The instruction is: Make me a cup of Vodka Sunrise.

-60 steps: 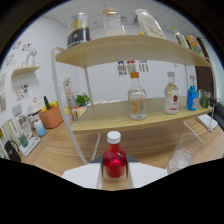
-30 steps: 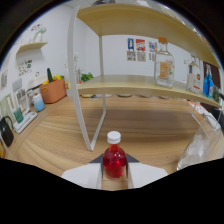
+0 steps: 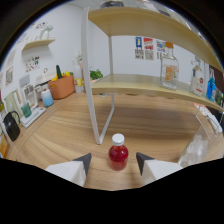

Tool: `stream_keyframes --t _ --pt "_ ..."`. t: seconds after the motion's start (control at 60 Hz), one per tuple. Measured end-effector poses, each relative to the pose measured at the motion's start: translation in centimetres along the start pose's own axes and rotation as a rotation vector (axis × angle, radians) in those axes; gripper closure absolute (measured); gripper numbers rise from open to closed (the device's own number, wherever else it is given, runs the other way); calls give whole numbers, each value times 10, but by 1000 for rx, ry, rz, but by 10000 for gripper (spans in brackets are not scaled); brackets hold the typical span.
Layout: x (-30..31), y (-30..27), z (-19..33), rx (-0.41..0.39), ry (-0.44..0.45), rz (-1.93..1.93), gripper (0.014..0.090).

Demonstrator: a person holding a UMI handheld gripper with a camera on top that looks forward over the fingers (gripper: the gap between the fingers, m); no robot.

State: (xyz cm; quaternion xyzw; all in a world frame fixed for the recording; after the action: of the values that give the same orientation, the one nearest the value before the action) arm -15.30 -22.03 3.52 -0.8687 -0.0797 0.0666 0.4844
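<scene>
A small bottle of red liquid with a white cap (image 3: 118, 155) stands upright on the wooden table (image 3: 145, 120), between my fingers. My gripper (image 3: 114, 161) is open, and a gap shows on each side of the bottle. A clear glass cup (image 3: 199, 146) stands on the table to the right, beyond the right finger. On the low shelf (image 3: 150, 85) behind are a large clear glass bottle (image 3: 169, 71), a white bottle with a red label (image 3: 198, 81) and a blue bottle (image 3: 213, 88).
A white shelf post (image 3: 91, 85) rises just beyond the bottle, slightly left. An upper shelf (image 3: 145, 22) spans above. Far left stand an orange pot (image 3: 62, 86), a light blue cup (image 3: 47, 98) and a black kettle (image 3: 11, 125) by the wall.
My fingers have spread apart and let go of the red bottle, which now stands on the table. The view has swung left and dropped lower toward the table.
</scene>
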Motion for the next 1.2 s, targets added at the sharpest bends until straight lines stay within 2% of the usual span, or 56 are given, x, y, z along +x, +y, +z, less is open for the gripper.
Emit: stream_keyframes --t 0.017,0.25,0.383,0.55,0.667,0.767,0.9,1.117,1.133,1.15,1.183,1.2 --pt "-1 -2 -4 5 -6 0 178" --pt "13 -64 -91 137 -32 48 182" --pt "49 -77 -139 193 7 57 183" --pt "113 -44 -168 160 100 48 190" --pt "147 -28 -177 136 129 53 190" --pt "171 -37 -190 144 147 48 189" --pt "207 -79 -214 173 151 79 178" --pt "290 -193 -237 309 183 82 186" --pt "296 -202 -238 319 185 81 189" --pt "301 -211 -238 328 186 81 242" --pt "311 -227 -237 343 183 87 243" --pt "316 -235 -236 352 182 92 188"
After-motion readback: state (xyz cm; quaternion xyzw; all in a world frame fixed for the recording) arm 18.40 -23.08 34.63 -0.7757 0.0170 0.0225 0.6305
